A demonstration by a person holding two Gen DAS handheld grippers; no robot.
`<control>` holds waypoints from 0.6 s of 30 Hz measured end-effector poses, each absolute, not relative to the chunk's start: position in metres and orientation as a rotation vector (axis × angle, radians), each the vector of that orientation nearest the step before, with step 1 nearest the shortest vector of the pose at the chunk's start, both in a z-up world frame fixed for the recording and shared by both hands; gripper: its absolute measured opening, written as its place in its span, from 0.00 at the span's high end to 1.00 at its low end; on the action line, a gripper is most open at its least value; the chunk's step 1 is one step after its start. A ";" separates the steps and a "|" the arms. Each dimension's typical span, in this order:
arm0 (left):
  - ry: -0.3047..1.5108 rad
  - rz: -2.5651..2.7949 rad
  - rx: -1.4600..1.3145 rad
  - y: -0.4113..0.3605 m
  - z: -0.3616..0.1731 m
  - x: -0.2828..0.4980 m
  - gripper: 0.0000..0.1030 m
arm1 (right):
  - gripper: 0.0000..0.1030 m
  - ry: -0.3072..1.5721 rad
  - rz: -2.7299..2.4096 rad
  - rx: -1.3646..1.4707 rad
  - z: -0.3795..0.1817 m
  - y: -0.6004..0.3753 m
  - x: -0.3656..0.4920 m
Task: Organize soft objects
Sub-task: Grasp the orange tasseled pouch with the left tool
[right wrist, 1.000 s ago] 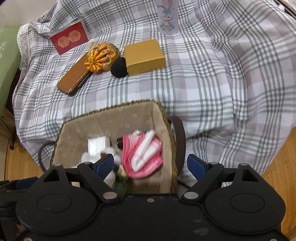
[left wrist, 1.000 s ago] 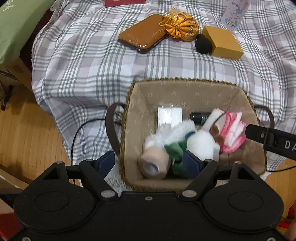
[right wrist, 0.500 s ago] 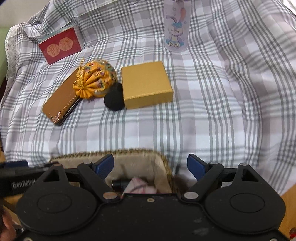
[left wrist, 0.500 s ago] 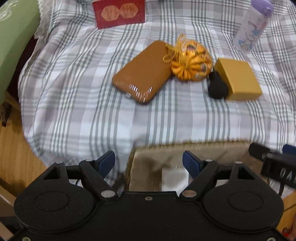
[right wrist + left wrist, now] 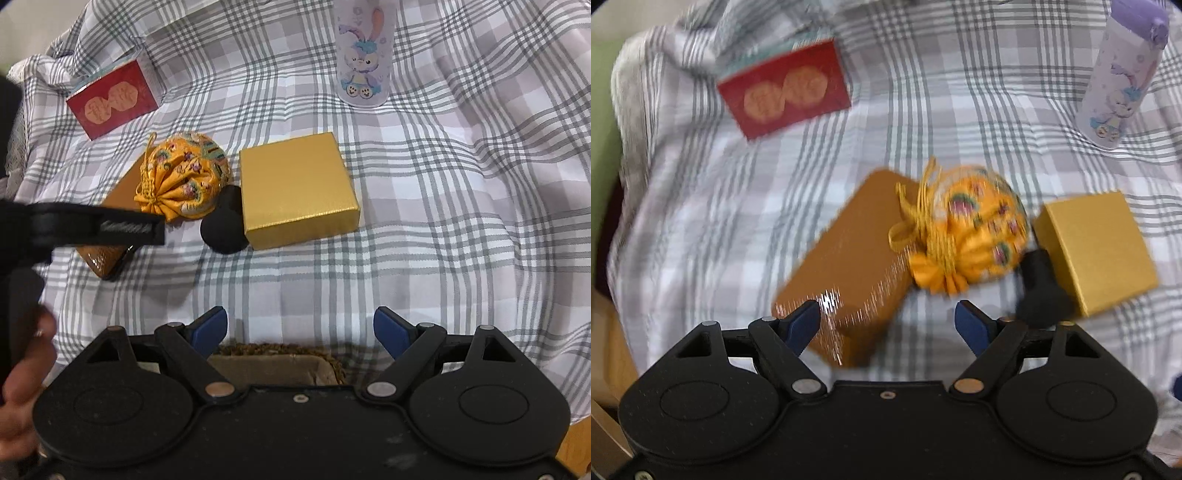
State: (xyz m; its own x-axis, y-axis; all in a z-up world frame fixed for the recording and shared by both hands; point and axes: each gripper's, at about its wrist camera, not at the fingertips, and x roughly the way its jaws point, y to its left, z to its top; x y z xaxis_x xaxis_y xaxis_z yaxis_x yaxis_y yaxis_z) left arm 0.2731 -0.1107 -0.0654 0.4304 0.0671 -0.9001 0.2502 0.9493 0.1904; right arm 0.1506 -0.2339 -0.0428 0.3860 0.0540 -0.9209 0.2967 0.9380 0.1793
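Note:
An orange embroidered fabric pouch (image 5: 971,236) (image 5: 184,181) lies on the plaid cloth, partly on a brown case (image 5: 849,266) (image 5: 107,254). A black soft ball (image 5: 1039,295) (image 5: 223,227) sits between the pouch and a gold box (image 5: 1097,247) (image 5: 295,188). My left gripper (image 5: 888,323) is open and hovers just short of the pouch, over the case's near end, with nothing between its fingers. My right gripper (image 5: 301,330) is open and empty above bare cloth. Only the far rim of the woven basket (image 5: 273,349) shows below it. The left gripper's black body (image 5: 85,227) crosses the right wrist view.
A red card box (image 5: 785,92) (image 5: 110,99) lies at the back left. A white and purple cartoon bottle (image 5: 1119,70) (image 5: 365,51) stands at the back right. A hand (image 5: 22,376) shows at the left edge. The plaid cloth (image 5: 461,221) drapes over the table.
Both grippers have moved away from the basket and out over the cloth. The left one has come close to the pouch and case. The basket's contents have dropped out of view.

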 end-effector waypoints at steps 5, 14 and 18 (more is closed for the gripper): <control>1.082 -0.134 0.385 -0.129 -0.063 0.299 0.22 | 0.16 1.159 -0.139 0.360 -0.041 -0.237 0.157; 0.965 -0.099 0.497 -0.157 -0.050 0.348 0.22 | 0.16 1.162 -0.112 0.369 -0.044 -0.234 0.168; 0.992 -0.070 0.523 -0.159 -0.063 0.370 0.22 | 0.16 1.149 -0.100 0.368 -0.045 -0.234 0.169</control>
